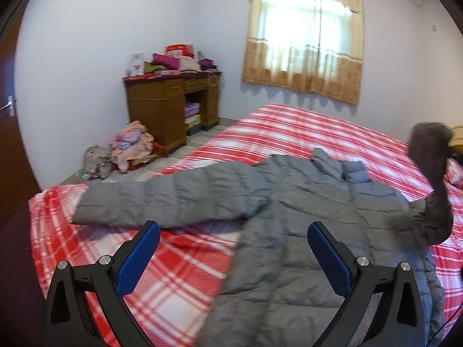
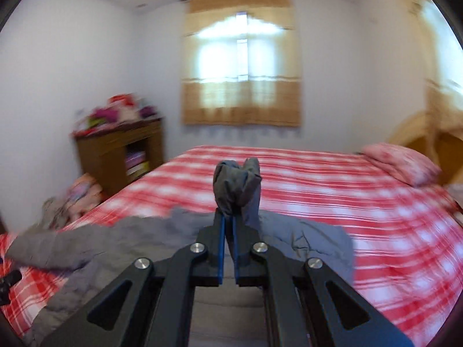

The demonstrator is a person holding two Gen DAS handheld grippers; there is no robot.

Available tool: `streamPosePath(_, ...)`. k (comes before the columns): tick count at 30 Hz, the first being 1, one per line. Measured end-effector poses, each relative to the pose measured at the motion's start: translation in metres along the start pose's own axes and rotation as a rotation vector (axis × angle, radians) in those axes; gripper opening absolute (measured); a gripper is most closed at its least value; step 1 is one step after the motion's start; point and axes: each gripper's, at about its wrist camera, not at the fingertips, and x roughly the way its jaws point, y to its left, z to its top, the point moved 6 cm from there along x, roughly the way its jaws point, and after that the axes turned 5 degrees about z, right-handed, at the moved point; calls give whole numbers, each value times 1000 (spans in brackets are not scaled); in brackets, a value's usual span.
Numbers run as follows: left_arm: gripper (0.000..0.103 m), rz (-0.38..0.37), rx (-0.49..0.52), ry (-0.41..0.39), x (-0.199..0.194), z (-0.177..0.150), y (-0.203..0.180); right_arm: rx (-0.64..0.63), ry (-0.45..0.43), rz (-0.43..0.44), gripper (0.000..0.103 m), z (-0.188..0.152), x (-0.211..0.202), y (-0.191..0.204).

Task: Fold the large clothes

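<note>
A grey padded jacket [image 1: 292, 219] lies spread on the red and white plaid bed [image 1: 179, 283], one sleeve stretched out to the left. My left gripper [image 1: 233, 231] is open and empty, held above the jacket's lower body. My right gripper [image 2: 229, 217] is shut on the end of the jacket's other sleeve [image 2: 235, 183] and holds it lifted above the bed. That raised sleeve also shows in the left wrist view [image 1: 434, 173] at the right edge. The jacket [image 2: 121, 248] lies under and left of the right gripper. The right wrist view is blurred.
A wooden desk [image 1: 170, 107] piled with clothes stands against the far wall, with a heap of clothes [image 1: 130, 147] on the floor beside it. A curtained window [image 1: 303, 37] is behind the bed. A pink pillow [image 2: 402, 162] lies at the bed's right. A door [image 1: 8, 115] is at the left.
</note>
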Motion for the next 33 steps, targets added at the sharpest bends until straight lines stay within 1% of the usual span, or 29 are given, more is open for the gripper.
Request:
streamPosePath(1,102,14,-4,-6,0,1,7,-10,18,29,6,-6,11,13)
streamPosePath(3,102,49,-11,-18,2,1,22,-31,66,89,6,-23,44,52)
streamPosePath(7,102,102,5,-26,11,1,44,-48,156,202,7,-63,97,105)
streamPosePath(9,102,107,7,-22,16,-1,51,-57,179,250,8,-79,109,123)
streamPosePath(11,102,110,9,-7,25,-1,53,-46,220,289,14,-94,117,135)
streamPosePath(12,102,107,9,-3,27,-1,53,-24,241,321,20,-96,114,132)
streamPosePath(13,102,102,12,4,33,0,51,21,260,377,48,-99,114,131)
streamPosePath(14,102,96,17,11,39,1,48,49,256,398,79,-95,112,129)
streamPosePath(15,102,92,21,14,41,1,46,86,226,404,86,-90,106,122)
streamPosePath(16,102,84,27,22,46,2,41,104,205,397,88,-85,101,116)
streamPosePath(17,102,77,33,31,49,3,38,117,194,400,83,-78,95,104)
streamPosePath(18,102,69,43,40,53,4,32,113,193,391,75,-74,89,93)
streamPosePath(20,102,49,73,42,58,9,17,79,208,315,24,-69,81,70)
streamPosePath(21,102,41,86,35,59,12,8,76,215,267,16,-68,80,55)
streamPosePath(22,102,19,99,27,61,17,-6,88,221,221,12,-69,79,37)
streamPosePath(23,102,0,112,24,63,21,-18,109,224,171,12,-68,76,12)
streamPosePath(25,102,-23,155,10,69,28,-43,137,225,28,12,-73,71,-42)
streamPosePath(26,102,-25,178,-7,74,32,-59,151,225,-29,15,-74,69,-62)
streamPosePath(27,102,-21,182,-11,79,34,-69,168,230,-68,15,-77,68,-78)
streamPosePath(28,102,-17,173,5,89,36,-82,198,244,-104,15,-84,69,-96)
streamPosePath(30,102,-39,147,61,114,37,-108,251,283,-133,15,-94,73,-115)
streamPosePath(32,102,-18,132,97,135,35,-122,299,315,-141,15,-111,82,-124)
streamPosePath(33,102,-8,123,114,146,33,-129,304,325,-142,15,-116,83,-126)
